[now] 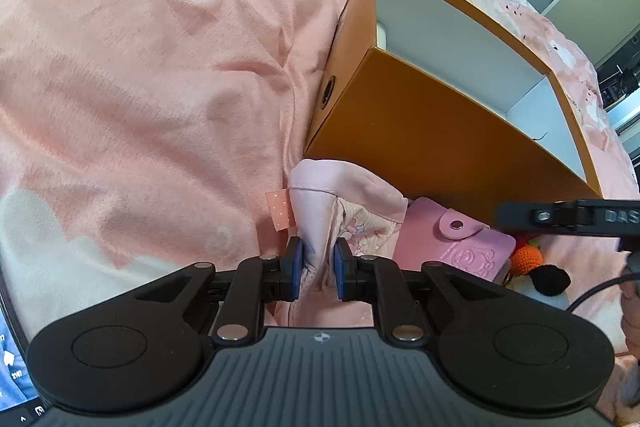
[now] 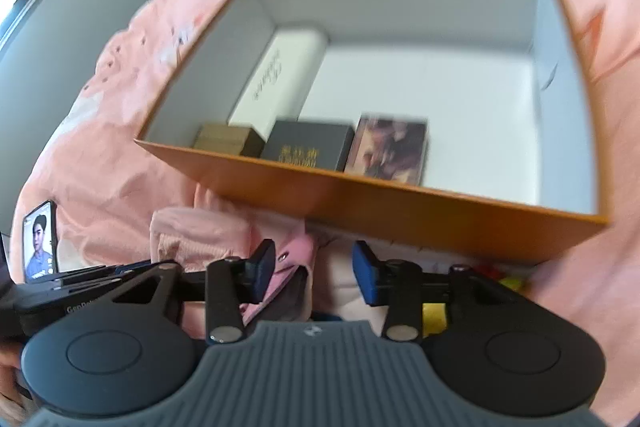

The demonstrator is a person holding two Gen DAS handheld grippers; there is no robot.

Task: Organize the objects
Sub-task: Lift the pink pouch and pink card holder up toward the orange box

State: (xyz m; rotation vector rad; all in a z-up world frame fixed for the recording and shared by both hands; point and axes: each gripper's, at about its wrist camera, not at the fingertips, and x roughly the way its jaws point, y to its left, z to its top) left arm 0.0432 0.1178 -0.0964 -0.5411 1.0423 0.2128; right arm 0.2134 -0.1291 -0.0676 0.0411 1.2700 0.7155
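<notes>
Your left gripper is clamped tight on a fold of the pale pink cloth pouch, its blue pads pinching the fabric from both sides. The pouch lies on the pink bedspread, just at the near corner of the orange box.

Your right gripper stands partly open with nothing pressed between its pads; the pink wallet shows just beside the left pad, and you cannot tell whether it touches. From the left wrist view the same wallet lies right of the pouch, close under the box's near wall, with a small orange crocheted toy beside it.

The box is open-topped, white inside, and holds four things (all gathered toward its near-left part):
- a long white carton lying along the left wall
- a small brown block in the near-left corner
- a dark box with gold lettering against the near wall
- a case with a printed photo cover to its right, blurred

The far and right parts of the box floor are bare white. A phone with a lit screen lies on the bedspread, far left.
</notes>
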